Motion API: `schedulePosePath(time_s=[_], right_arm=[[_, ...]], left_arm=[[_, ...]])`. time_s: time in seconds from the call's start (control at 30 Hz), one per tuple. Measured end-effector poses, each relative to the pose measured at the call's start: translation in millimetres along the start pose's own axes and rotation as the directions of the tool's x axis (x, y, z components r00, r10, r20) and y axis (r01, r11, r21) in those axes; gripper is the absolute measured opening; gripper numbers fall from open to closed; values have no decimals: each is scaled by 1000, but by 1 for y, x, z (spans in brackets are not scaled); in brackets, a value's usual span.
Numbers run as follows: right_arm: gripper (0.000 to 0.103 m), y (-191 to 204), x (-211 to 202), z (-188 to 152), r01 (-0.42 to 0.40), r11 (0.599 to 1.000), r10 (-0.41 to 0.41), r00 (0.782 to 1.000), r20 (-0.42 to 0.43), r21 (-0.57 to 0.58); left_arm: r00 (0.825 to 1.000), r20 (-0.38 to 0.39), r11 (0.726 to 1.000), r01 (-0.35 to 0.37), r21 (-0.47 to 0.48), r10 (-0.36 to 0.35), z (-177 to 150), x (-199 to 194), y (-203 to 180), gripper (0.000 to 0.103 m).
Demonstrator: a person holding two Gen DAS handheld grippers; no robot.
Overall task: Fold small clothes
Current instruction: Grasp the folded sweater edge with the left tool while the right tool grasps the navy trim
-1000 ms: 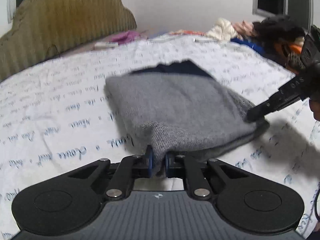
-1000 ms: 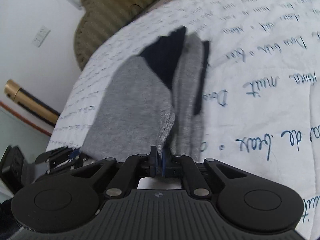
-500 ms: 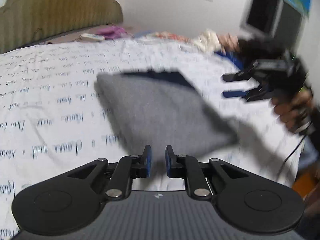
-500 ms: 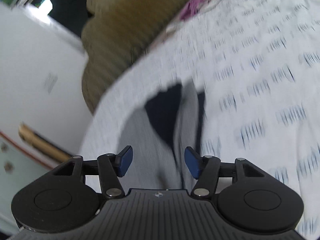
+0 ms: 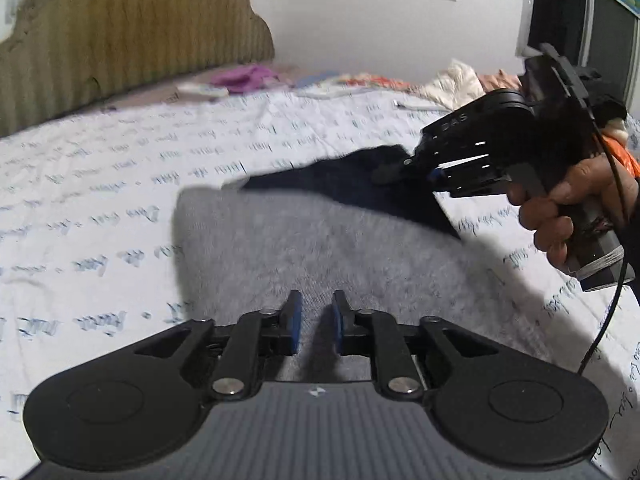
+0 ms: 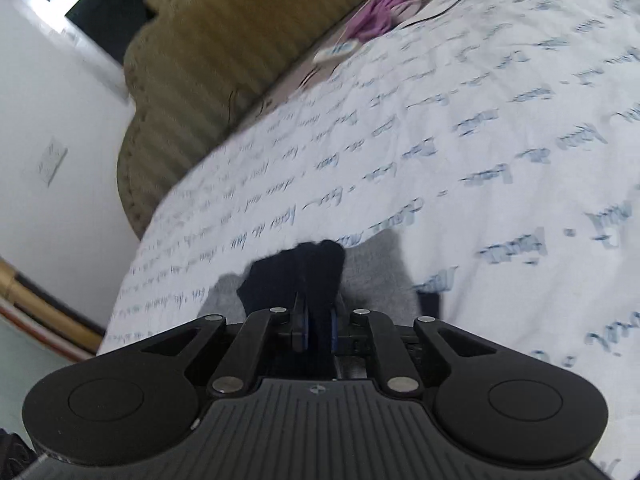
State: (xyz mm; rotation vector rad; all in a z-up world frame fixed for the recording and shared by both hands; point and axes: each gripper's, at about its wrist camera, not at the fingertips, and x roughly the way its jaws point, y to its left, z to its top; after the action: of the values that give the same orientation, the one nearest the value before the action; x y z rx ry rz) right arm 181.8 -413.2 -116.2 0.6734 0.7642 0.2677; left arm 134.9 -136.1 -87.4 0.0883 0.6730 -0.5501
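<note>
Since the earlier frames: both grippers have let go of the near edge of the grey garment [image 5: 320,248], and the right gripper [image 6: 318,330] has crossed to its far dark-blue part [image 5: 360,188].
Left gripper [image 5: 316,320]: its jaws have just been opening a little — a narrow gap shows between the blue pads [image 5: 295,322], with nothing pinched; grey knit lies below and ahead of them.
Right gripper, own view: jaws have just swung wide and closed again, now nearly together on a bunch of the dark-blue fabric, which stands up between the pads.
Right gripper, left wrist view: a person's hand [image 5: 568,216] holds it at the far right corner of the dark part, tips on the cloth.
Garment: lies flat on the white bedspread with blue script [image 5: 100,184], grey body near, dark band far, well short of the olive headboard [image 5: 120,40].
Meaning for the task: one fold looks laid down — the new grip at the far end suggests the next fold will bring that dark edge over the grey.
Risk: only one corner is held, so the far edge may drag unevenly.
</note>
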Motion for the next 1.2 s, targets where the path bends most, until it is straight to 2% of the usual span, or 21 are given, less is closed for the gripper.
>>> schedulePosePath(time_s=[0.07, 0.13, 0.2, 0.23, 0.27, 0.3, 0.33, 0.37, 0.4, 0.47, 0.57, 0.6, 0.67, 0.73, 0.8, 0.83, 0.87, 0.9, 0.97, 1.03, 1.2], right_arm=[[11, -24, 8, -6, 55, 997, -54, 998, -23, 46], [12, -33, 11, -17, 31, 997, -31, 999, -9, 66], [24, -32, 7, -19, 5, 995, -7, 1000, 20, 98], [33, -32, 2, -18, -17, 992, 13, 999, 33, 128], [48, -34, -5, -17, -44, 987, 37, 998, 46, 156], [56, -37, -15, -17, -80, 981, 69, 995, 68, 178], [70, -40, -25, -16, -118, 974, 100, 990, 102, 192], [74, -44, -35, -16, -145, 969, 120, 984, 134, 200], [74, -48, -41, -14, -155, 966, 126, 981, 149, 205], [74, -58, -45, -12, -123, 969, 98, 987, 127, 214], [73, -65, -28, -17, -90, 974, 86, 996, 29, 207], [73, -64, -22, -20, -88, 977, 89, 996, 4, 195], [74, -56, -12, -28, -99, 984, 105, 994, -28, 148], [74, -47, -2, -34, -123, 985, 129, 991, -43, 117], [72, -40, 6, -36, -132, 986, 136, 990, -41, 99], [64, -37, 9, -36, -133, 986, 137, 990, -37, 103], [48, -35, 11, -36, -123, 986, 128, 991, -37, 110], [39, -34, 13, -37, -119, 986, 125, 991, -38, 119], [33, -28, 9, -40, -123, 987, 126, 992, -21, 103], [31, -16, 3, -42, -121, 991, 121, 993, -1, 60], [30, 26, -7, -37, -181, 983, 180, 983, 32, 15]], left_arm=[[1000, -3, 1000, 13, -18, -13, -5, 10, 2, 17], [1000, 1, 1000, 6, -9, -6, -4, 9, -1, 18], [999, -5, 997, 39, -60, -39, 2, -1, 7, 18], [998, -2, 993, 62, -101, -63, 6, -9, 16, 19], [996, 22, 985, 92, -145, -90, 9, -19, 26, 24], [993, 61, 975, 114, -192, -105, 13, -29, 39, 32], [990, 98, 961, 120, -249, -99, 16, -37, 54, 57], [989, 121, 944, 115, -308, -81, 18, -40, 67, 83], [990, 127, 924, 104, -368, -61, 20, -39, 82, 88], [994, 68, 872, 106, -477, -84, 19, -19, 111, 87], [987, -21, 768, 113, -630, -162, 5, 17, 138, 86], [983, -16, 751, 128, -648, -182, 1, 23, 141, 86], [978, 20, 747, 173, -642, -209, 1, 28, 139, 86], [966, 31, 727, 214, -652, -257, 5, 38, 137, 86], [957, 42, 710, 241, -662, -285, 8, 50, 137, 78], [958, 24, 711, 229, -665, -287, 10, 56, 136, 50], [958, -6, 714, 208, -669, -286, 12, 63, 134, 33], [960, -28, 717, 190, -671, -280, 13, 67, 132, 32], [967, -30, 745, 174, -644, -253, 16, 62, 128, 25], [973, -28, 764, 163, -624, -230, 20, 52, 126, 23], [980, -7, 781, 155, -605, -200, 36, 12, 143, 22]])
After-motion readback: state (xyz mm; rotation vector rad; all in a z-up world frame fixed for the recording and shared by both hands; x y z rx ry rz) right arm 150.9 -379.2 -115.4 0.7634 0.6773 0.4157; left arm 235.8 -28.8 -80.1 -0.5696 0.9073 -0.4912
